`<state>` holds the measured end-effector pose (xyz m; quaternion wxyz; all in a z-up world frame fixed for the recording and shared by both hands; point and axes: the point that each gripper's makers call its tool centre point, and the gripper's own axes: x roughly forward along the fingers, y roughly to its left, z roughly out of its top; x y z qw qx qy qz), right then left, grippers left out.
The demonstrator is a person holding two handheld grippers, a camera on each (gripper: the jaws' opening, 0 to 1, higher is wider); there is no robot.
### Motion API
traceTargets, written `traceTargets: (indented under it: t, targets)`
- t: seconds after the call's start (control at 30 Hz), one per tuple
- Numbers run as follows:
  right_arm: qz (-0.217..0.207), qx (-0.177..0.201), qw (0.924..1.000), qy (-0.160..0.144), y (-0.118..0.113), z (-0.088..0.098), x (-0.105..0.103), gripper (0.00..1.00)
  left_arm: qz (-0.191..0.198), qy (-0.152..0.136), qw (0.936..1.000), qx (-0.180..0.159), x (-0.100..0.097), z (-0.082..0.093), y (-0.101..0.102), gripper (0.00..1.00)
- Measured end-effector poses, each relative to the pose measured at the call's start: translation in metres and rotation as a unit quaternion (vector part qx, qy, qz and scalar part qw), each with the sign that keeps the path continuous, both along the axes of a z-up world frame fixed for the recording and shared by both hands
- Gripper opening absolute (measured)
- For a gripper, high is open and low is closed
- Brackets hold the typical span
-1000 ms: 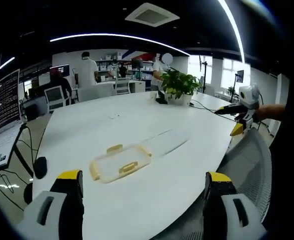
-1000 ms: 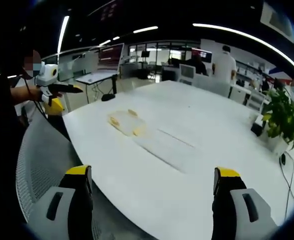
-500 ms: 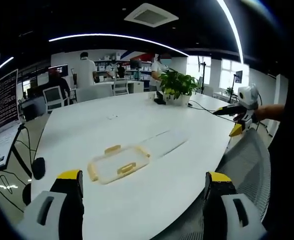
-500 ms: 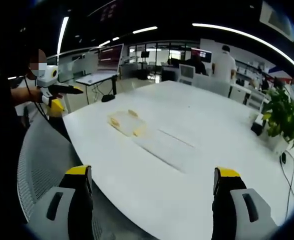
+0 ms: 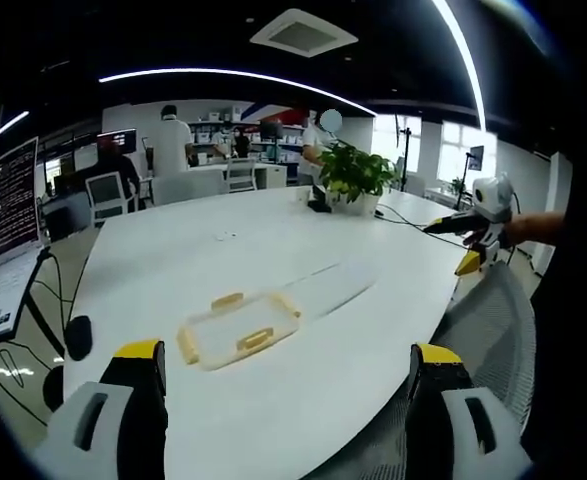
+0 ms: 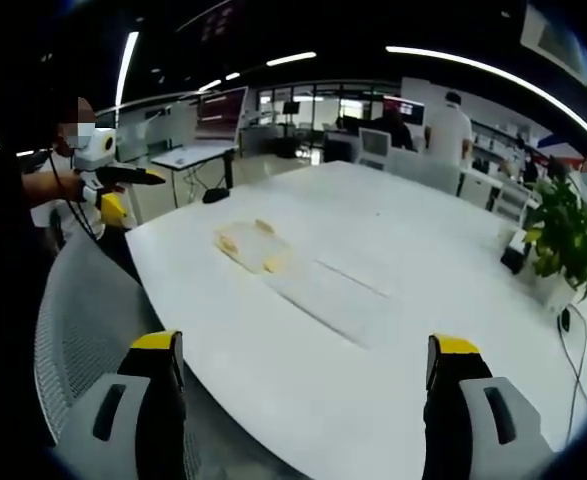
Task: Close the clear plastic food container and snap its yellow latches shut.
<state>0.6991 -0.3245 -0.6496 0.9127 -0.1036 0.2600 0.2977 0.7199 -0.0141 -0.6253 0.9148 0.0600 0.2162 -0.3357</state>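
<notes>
Spreading across the middle of both views, a big white oval tabletop (image 5: 273, 270) (image 6: 393, 260) carries everything. A grey mesh chair back stands at its near edge, at the lower right of the left gripper view (image 5: 493, 330) and the lower left of the right gripper view (image 6: 83, 330). Desks, monitors and standing people fill the office behind, along the upper part of each frame.

A potted green plant (image 5: 358, 175) (image 6: 568, 240) sits on the far end of the tabletop, upper centre-right in the left gripper view and at the right edge in the right gripper view.

The left gripper (image 5: 288, 390) rises from the bottom of its own view with yellow-tipped jaws spread wide and nothing between them; it also appears held in a hand at the left edge of the right gripper view (image 6: 113, 190). The right gripper (image 6: 303, 385) is likewise wide open and empty at the bottom of its view, and appears at the right edge of the left gripper view (image 5: 473, 235), off the tabletop.

The clear plastic food container (image 5: 238, 328) (image 6: 248, 243) lies flat on the tabletop, left of centre in both frames, well apart from both grippers. Its transparent lid (image 5: 328, 283) (image 6: 338, 295) lies just beside it. Yellow latches (image 5: 256, 338) (image 6: 276, 264) show along the container's edges.
</notes>
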Motion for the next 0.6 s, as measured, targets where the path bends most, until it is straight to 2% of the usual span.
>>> traceTargets:
  t: [0.23, 0.43, 0.6]
  targets:
    - [0.019, -0.007, 0.9998, 0.002, 0.004, 0.007, 0.001, 0.99, -0.005, 0.003, 1.0, 0.002, -0.001, -0.001, 0.001, 0.99]
    - [0.035, -0.011, 0.9993, -0.002, 0.01, 0.013, 0.006, 0.99, 0.001, 0.004, 0.9999, -0.011, 0.004, 0.002, 0.006, 0.99]
    - [0.053, -0.019, 0.9984, 0.002, 0.013, 0.013, 0.01, 0.98, -0.007, 0.004, 1.0, -0.001, 0.006, 0.002, 0.009, 0.99]
